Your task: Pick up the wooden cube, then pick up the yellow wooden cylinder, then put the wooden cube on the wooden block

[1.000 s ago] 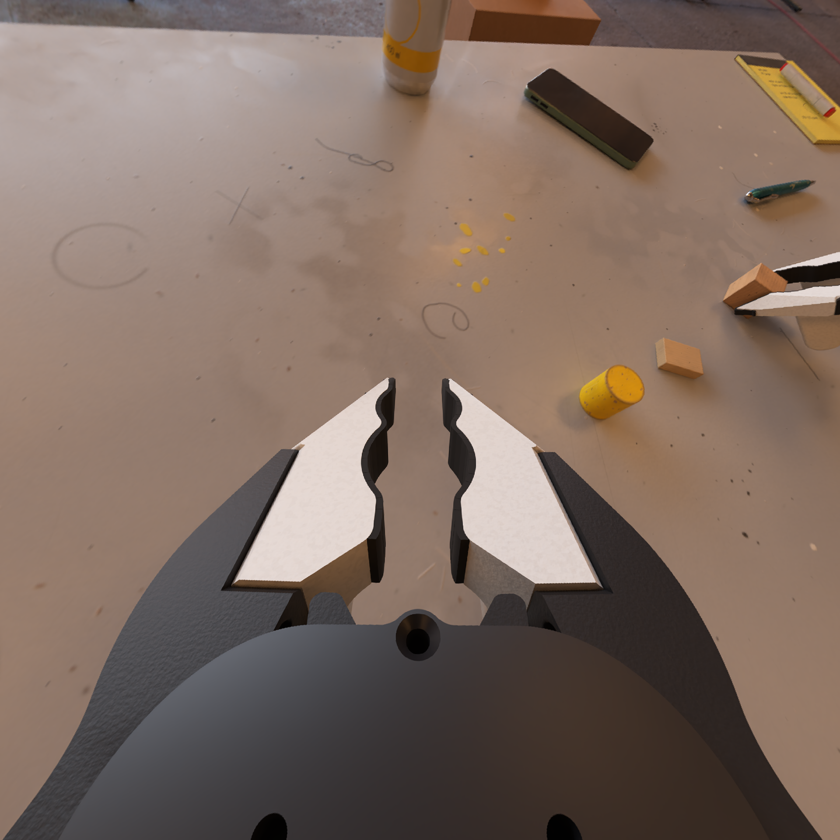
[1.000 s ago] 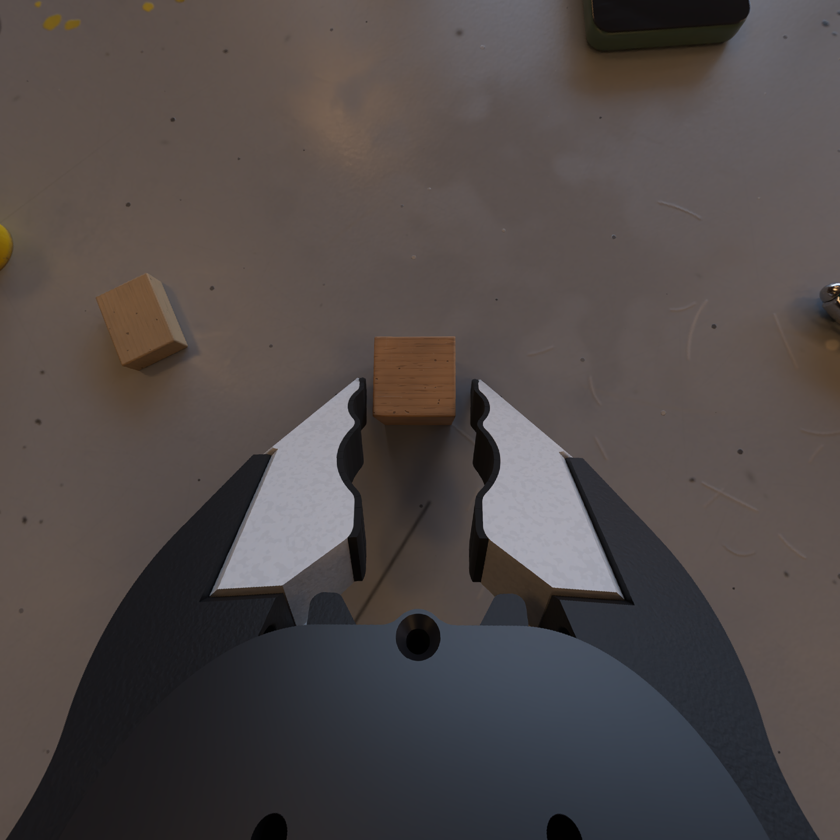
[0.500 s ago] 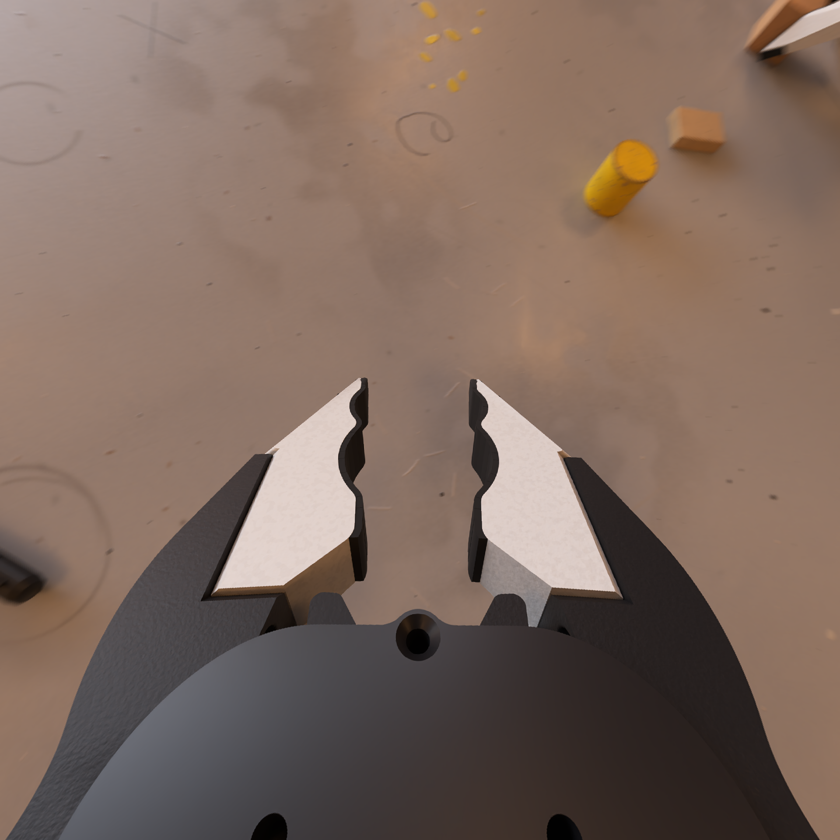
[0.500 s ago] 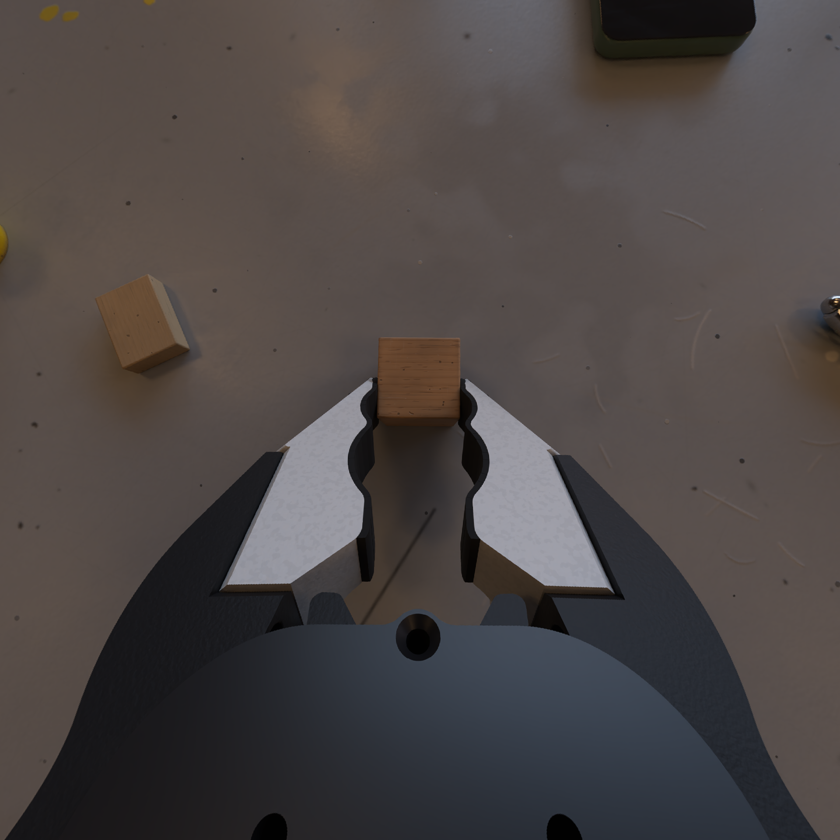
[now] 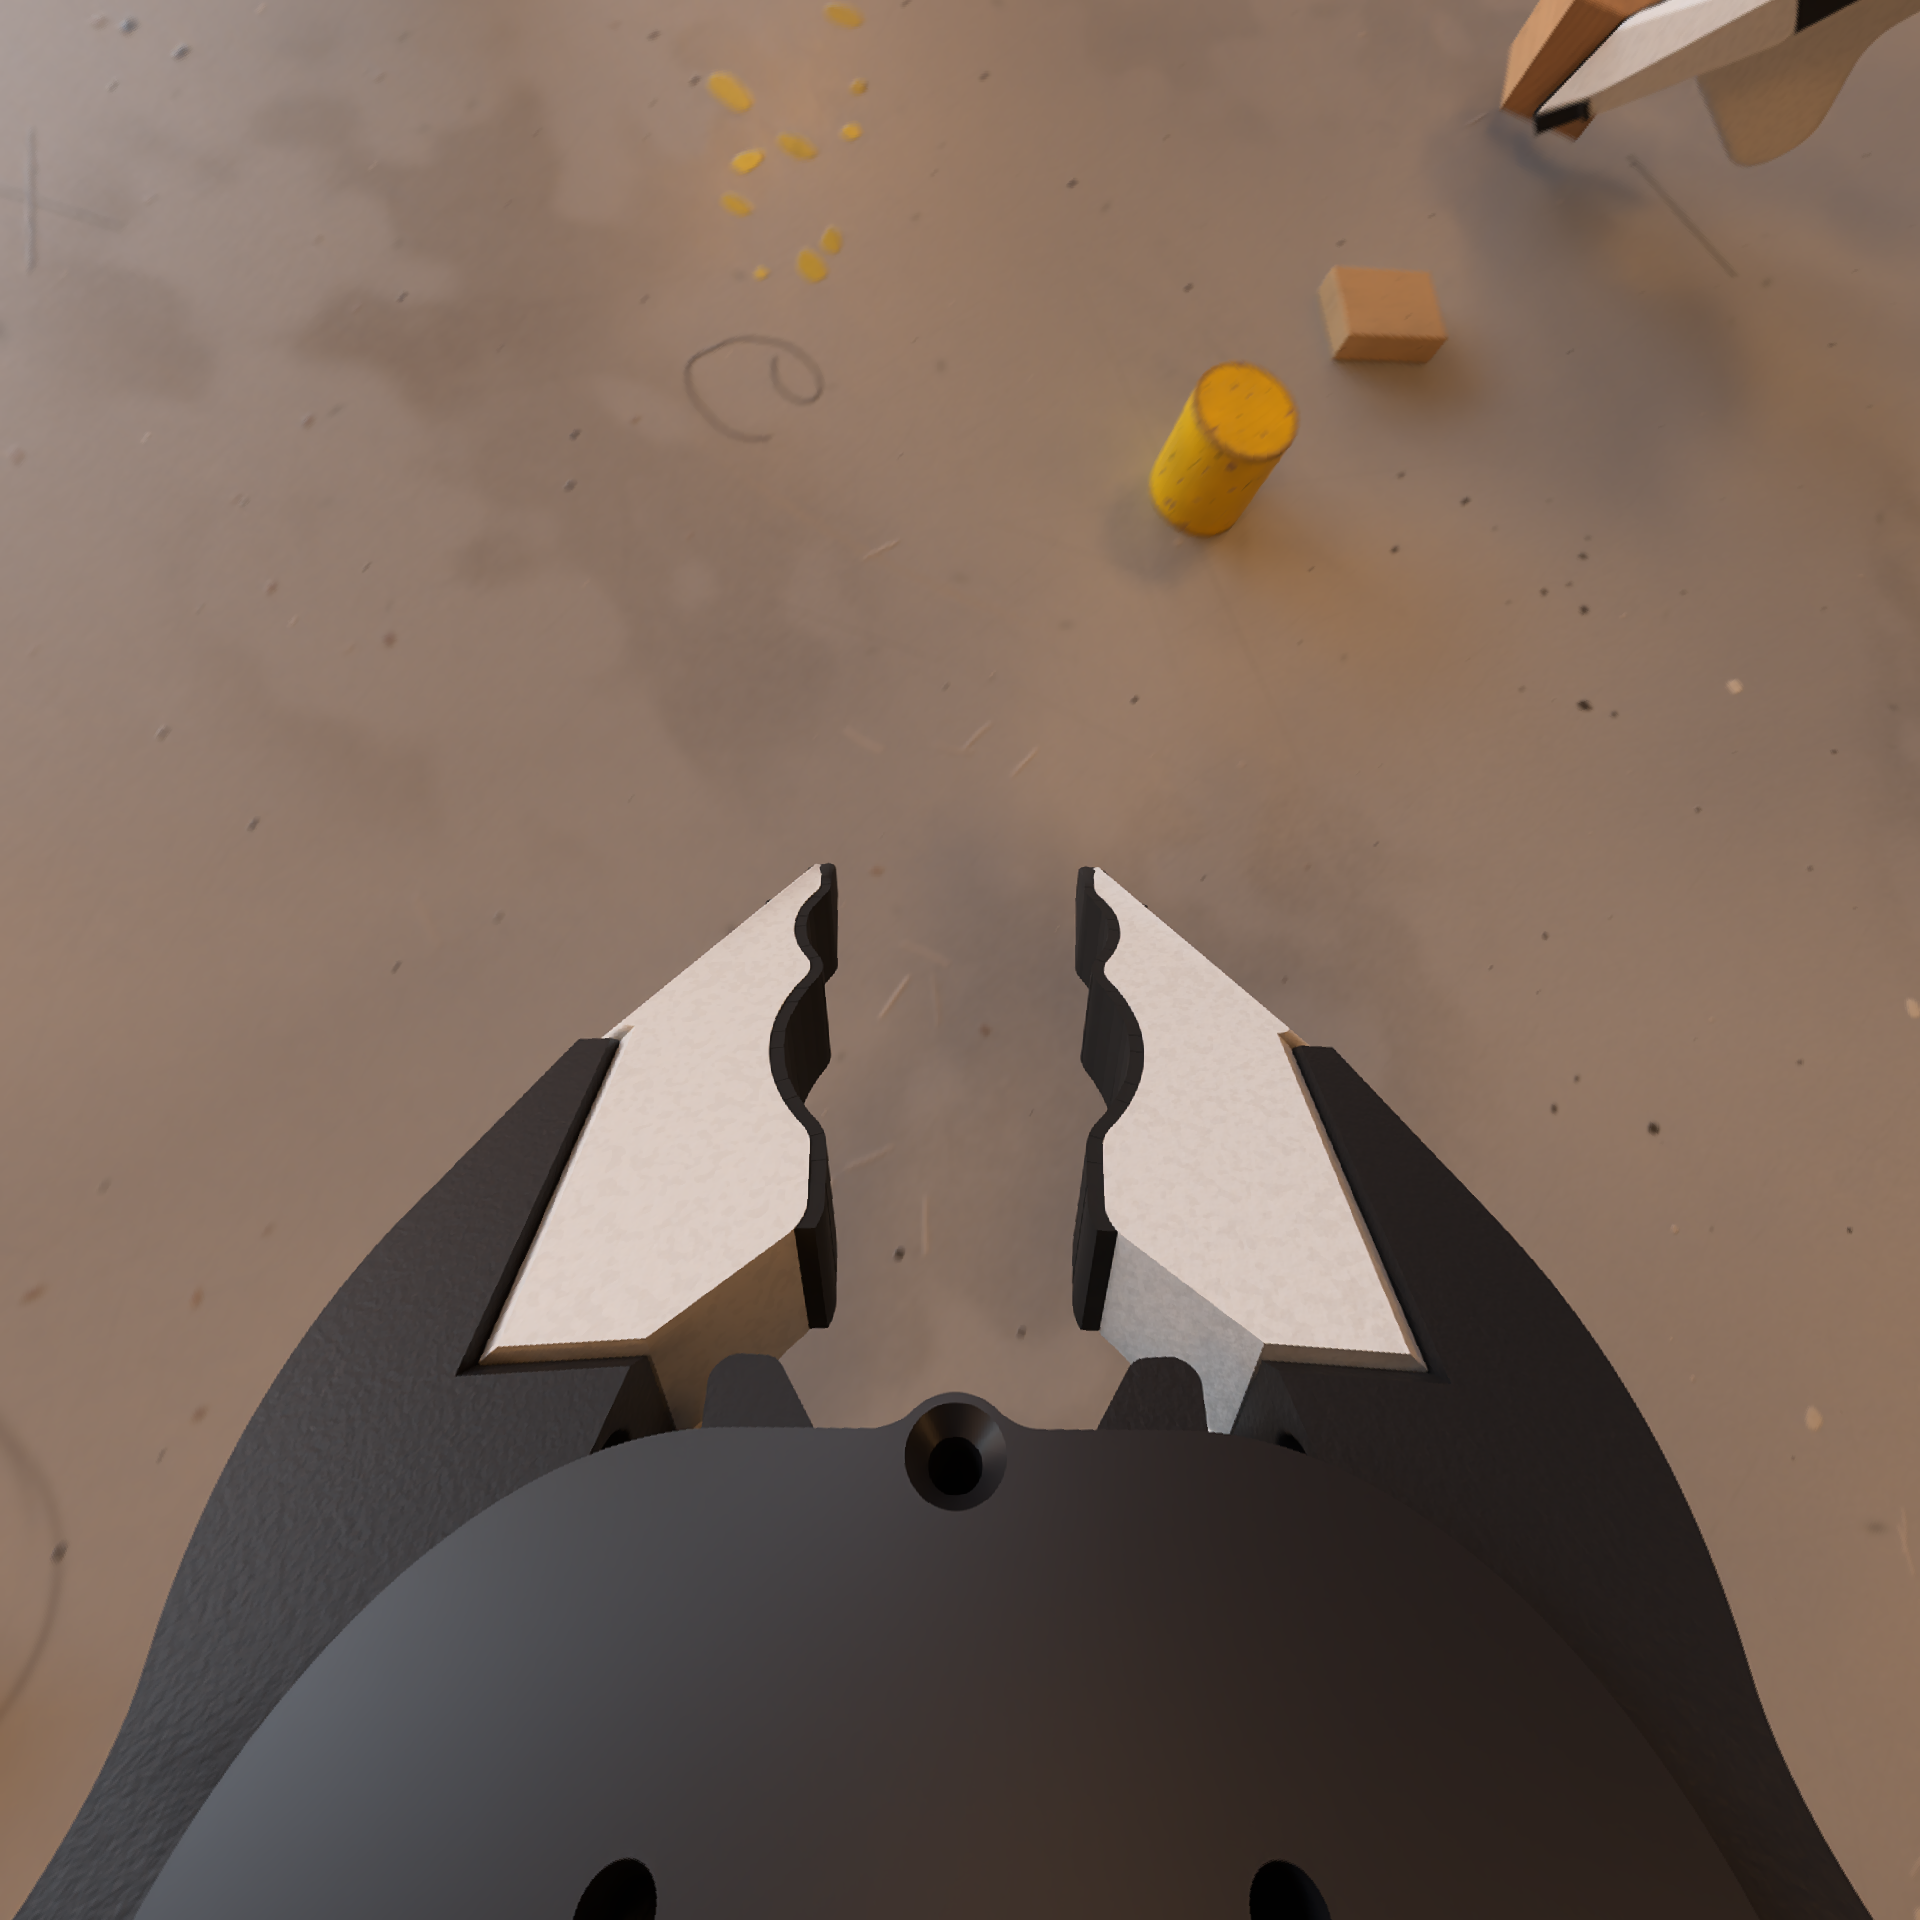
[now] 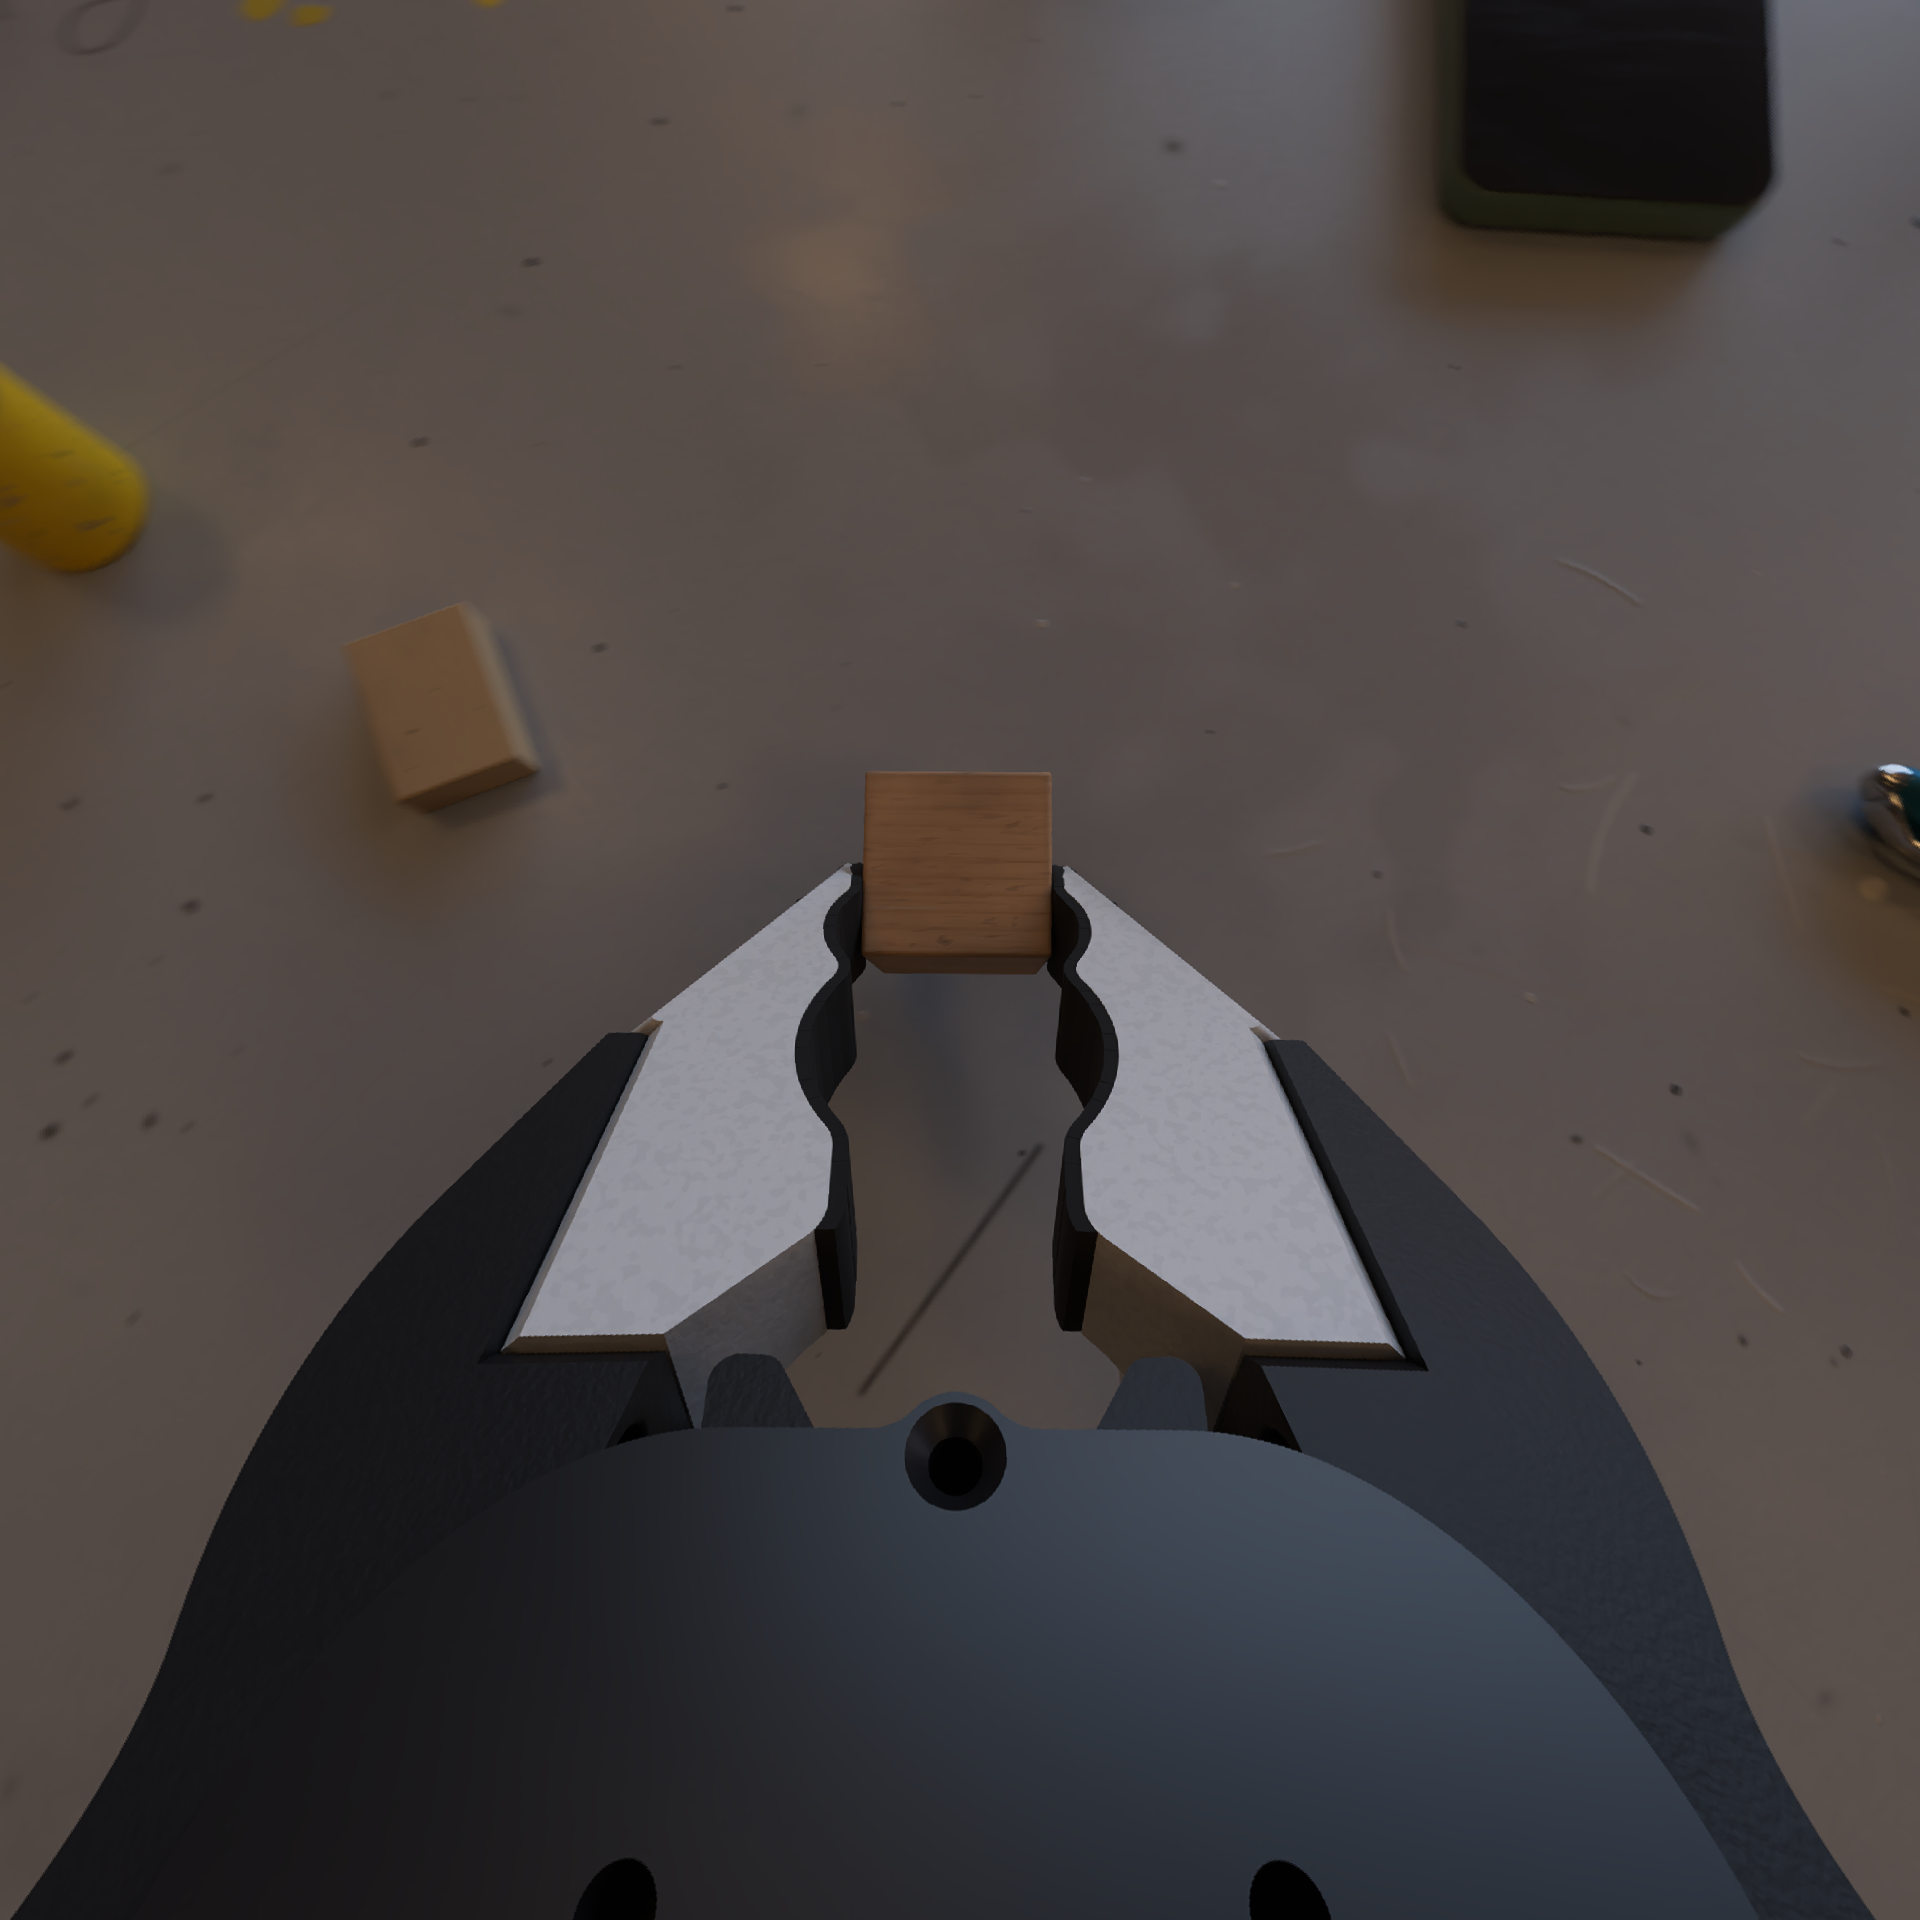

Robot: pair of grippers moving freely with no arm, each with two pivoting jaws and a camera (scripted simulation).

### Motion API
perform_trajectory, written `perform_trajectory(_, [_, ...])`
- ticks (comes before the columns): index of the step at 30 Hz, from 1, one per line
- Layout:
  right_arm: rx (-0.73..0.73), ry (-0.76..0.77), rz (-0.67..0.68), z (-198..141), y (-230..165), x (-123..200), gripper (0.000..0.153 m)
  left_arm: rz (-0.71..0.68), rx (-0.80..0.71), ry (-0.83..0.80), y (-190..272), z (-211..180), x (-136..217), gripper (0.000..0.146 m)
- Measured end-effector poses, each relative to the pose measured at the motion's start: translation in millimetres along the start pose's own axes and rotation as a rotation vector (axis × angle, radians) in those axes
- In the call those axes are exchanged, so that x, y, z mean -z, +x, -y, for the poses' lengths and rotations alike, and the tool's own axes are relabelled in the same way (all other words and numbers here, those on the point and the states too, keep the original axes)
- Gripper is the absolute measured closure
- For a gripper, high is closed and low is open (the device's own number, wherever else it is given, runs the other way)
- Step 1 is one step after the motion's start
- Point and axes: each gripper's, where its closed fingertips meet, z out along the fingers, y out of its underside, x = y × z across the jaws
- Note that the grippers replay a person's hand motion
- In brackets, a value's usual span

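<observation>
My right gripper (image 6: pixel 956 883) is shut on the wooden cube (image 6: pixel 956 868), held at the fingertips above the table. The cube also shows in the left wrist view (image 5: pixel 1543 68) at the top right, between the right gripper's fingers (image 5: pixel 1683 52). The pale wooden block (image 6: pixel 442 701) lies flat to the left of the cube, and in the left wrist view (image 5: pixel 1382 312). The yellow wooden cylinder (image 5: pixel 1221 447) lies on its side ahead and right of my left gripper (image 5: pixel 956 873), which is open and empty. It also shows at the left edge of the right wrist view (image 6: pixel 62 488).
A dark phone in a green case (image 6: pixel 1605 114) lies at the far right of the right wrist view. A shiny pen tip (image 6: pixel 1891 816) is at the right edge. Yellow paint specks (image 5: pixel 790 145) and a pencil scribble (image 5: pixel 753 384) mark the table.
My right gripper closed on the cube and lifted it off the table. My left gripper opened wider, tilted down and moved towards the yellow cylinder.
</observation>
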Motion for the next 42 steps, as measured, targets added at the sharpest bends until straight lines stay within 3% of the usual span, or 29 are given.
perform_trajectory(5, [0.089,0.002,0.126,1,-36,11,0.118,-0.061,-0.033,0.025,26,32,-35,0.096])
perform_trajectory(9, [0.115,0.012,0.215,2,-66,11,0.118,-0.087,-0.012,-0.016,54,56,-83,0.068])
perform_trajectory(11, [0.145,-0.002,0.242,-1,-79,8,0.118,-0.074,-0.036,-0.047,65,61,-104,0.065])
perform_trajectory(18, [0.223,-0.019,0.262,-8,-97,-3,0.118,0.043,-0.115,-0.109,72,59,-137,0.083])
perform_trajectory(23, [0.218,0.064,0.317,1,-100,2,0.118,0.076,-0.131,-0.118,69,62,-140,0.094])
perform_trajectory(27, [0.170,0.185,0.333,20,-92,18,0.118,0.064,-0.156,-0.140,74,61,-143,0.113])
perform_trajectory(36, [0.155,0.191,0.351,22,-86,16,0.118,0.166,-0.124,-0.175,51,57,-123,0.113])
perform_trajectory(42, [0.300,0.122,0.293,21,-98,0,0.118,0.176,-0.067,-0.180,38,49,-111,0.113])
